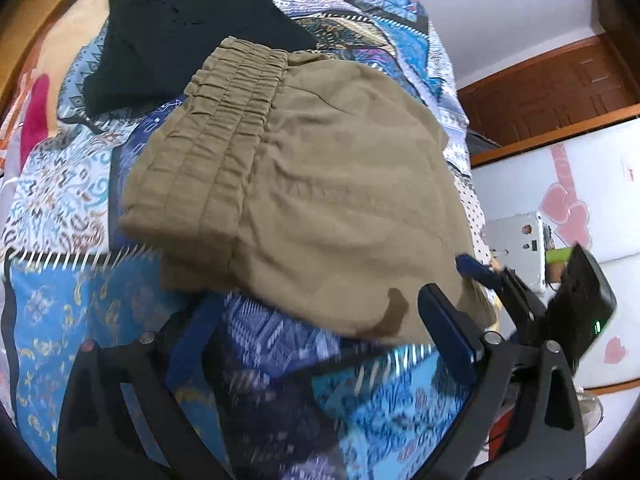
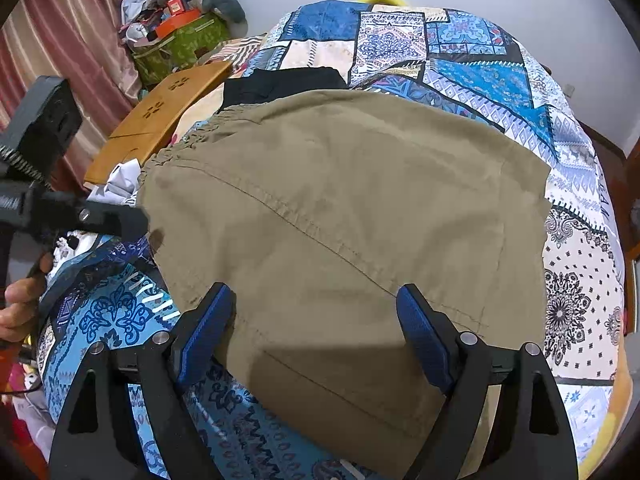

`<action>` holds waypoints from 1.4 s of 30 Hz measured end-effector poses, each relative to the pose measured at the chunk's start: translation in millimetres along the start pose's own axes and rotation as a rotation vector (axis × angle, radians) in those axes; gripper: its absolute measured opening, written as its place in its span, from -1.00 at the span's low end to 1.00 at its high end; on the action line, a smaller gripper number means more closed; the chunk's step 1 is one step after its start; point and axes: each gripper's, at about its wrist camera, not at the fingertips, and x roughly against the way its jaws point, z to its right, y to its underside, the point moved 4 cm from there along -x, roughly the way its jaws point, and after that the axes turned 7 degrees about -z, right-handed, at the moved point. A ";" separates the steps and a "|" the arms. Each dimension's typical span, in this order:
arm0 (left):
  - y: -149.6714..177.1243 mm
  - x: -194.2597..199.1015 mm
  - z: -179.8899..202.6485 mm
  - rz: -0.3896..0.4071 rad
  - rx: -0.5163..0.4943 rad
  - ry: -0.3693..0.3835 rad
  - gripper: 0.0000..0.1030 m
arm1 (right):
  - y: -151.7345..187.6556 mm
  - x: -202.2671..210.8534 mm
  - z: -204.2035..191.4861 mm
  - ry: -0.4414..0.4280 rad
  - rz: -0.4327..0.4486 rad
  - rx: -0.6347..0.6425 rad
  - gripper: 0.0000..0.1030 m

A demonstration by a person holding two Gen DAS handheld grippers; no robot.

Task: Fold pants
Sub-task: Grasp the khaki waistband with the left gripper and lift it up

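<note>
No readable text, label, brand or number in either view, quilt (image 2: 480,64) bearing patterns only, pink heart stickers on white cabinet (image 1: 560,208) without lettering

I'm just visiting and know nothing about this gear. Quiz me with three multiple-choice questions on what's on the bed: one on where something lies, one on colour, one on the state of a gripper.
1. Where is the black garment?
A. Beyond the waistband of the pants
B. On top of the pants
C. On the floor

2. What colour are the pants?
A. Red
B. Khaki
C. White

3. How is the right gripper?
A. Shut on the pants
B. Shut, empty
C. Open over the pants

Answers:
1 A: the black garment lies past the gathered waistband.
2 B: the pants are khaki.
3 C: the right gripper has its fingers wide apart above the cloth.
</note>
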 end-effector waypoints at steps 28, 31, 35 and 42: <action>16.8 95.9 43.8 0.557 -0.324 -0.634 -0.47 | 25.5 44.1 42.9 0.027 0.118 -0.164 0.56; 22.5 101.8 57.8 0.610 -0.382 -0.692 -0.48 | 35.3 47.4 55.2 0.051 0.108 -0.199 0.56; 21.0 96.9 87.5 0.629 -0.460 -0.676 -0.53 | 47.8 34.8 60.5 0.072 0.058 -0.205 0.56; 25.0 83.5 149.7 0.586 -0.602 -0.510 -0.59 | 54.8 25.3 64.3 0.021 0.060 -0.251 0.56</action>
